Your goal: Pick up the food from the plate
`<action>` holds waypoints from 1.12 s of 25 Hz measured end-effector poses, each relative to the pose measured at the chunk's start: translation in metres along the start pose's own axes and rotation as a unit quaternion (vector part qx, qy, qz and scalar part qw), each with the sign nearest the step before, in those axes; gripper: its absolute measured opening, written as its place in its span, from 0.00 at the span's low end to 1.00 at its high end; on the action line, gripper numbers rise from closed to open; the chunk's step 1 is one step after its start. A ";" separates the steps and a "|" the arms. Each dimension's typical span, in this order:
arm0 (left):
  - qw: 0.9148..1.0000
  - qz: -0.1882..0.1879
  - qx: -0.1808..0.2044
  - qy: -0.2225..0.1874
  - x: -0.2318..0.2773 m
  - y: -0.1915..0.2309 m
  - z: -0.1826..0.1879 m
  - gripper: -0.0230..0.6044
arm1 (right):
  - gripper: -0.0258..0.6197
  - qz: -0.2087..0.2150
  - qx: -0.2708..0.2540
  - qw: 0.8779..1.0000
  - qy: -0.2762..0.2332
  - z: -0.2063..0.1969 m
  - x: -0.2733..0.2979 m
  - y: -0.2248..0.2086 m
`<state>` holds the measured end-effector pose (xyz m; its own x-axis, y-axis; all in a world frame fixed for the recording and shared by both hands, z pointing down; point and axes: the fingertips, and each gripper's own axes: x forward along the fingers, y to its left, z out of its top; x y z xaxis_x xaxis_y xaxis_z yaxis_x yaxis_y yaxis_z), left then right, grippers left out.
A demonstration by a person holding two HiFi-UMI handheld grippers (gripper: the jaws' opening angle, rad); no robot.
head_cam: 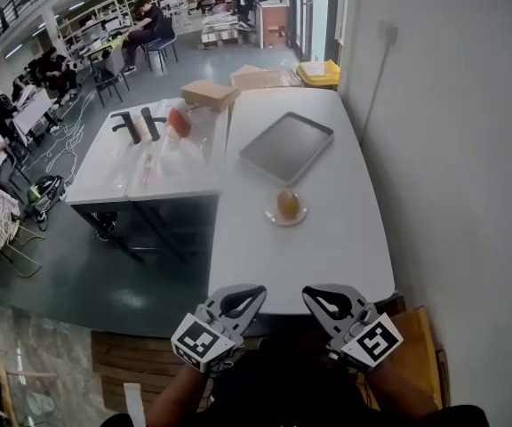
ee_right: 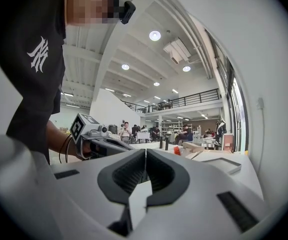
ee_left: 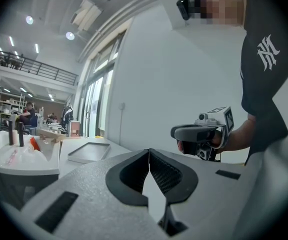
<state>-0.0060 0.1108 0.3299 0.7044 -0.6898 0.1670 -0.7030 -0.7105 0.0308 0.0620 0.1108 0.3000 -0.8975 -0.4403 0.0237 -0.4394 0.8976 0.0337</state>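
1. Grippers first: the left gripper [head_cam: 256, 292] and the right gripper [head_cam: 311, 293] both have their jaws pressed fully together. Each gripper's own view shows the ribbed pads meeting at the tip with nothing between them, so neither one has hold of anything.
2. Both are tucked in close to the person's body, side by side, just short of the near edge of the white table [head_cam: 327, 256]. Reads like a ready pose to me, not a reach.
3. The food [head_cam: 287, 204] is a roundish orange-brown thing, can't tell exactly what. It sits on a small plate [head_cam: 271, 215] well ahead of both grippers, roughly straight out from the gap between them.
4. Past the plate, further out from the grippers, there's an empty grey tray [head_cam: 287, 147]. It might be a drop-off spot, but that's just my guess.
5. The plate has open table all round it, so either gripper could come at it with no clutter in the way.
6. I'd say none of the pickup is done yet. Whichever gripper goes will have to open up before it reaches the food. A round thing on a smooth plate could roll or skid if it's pinched off centre.
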 end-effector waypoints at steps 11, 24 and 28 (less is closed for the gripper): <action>0.999 -0.036 -0.019 -0.023 -0.014 0.046 0.004 0.05 | 0.05 -0.035 -0.011 0.999 0.022 0.011 0.048 -0.008; 0.993 -0.094 -0.059 -0.031 0.000 0.062 -0.011 0.05 | 0.05 -0.080 -0.004 0.995 0.053 -0.003 0.053 -0.017; 0.991 -0.110 -0.067 -0.039 0.003 0.060 -0.007 0.05 | 0.05 -0.096 -0.008 0.993 0.064 0.002 0.050 -0.020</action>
<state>-0.0467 0.0670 0.3391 0.8442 -0.5321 0.0645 -0.5338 -0.8239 0.1904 0.0260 0.0706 0.2980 -0.7847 -0.6033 0.1424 -0.6006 0.7968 0.0660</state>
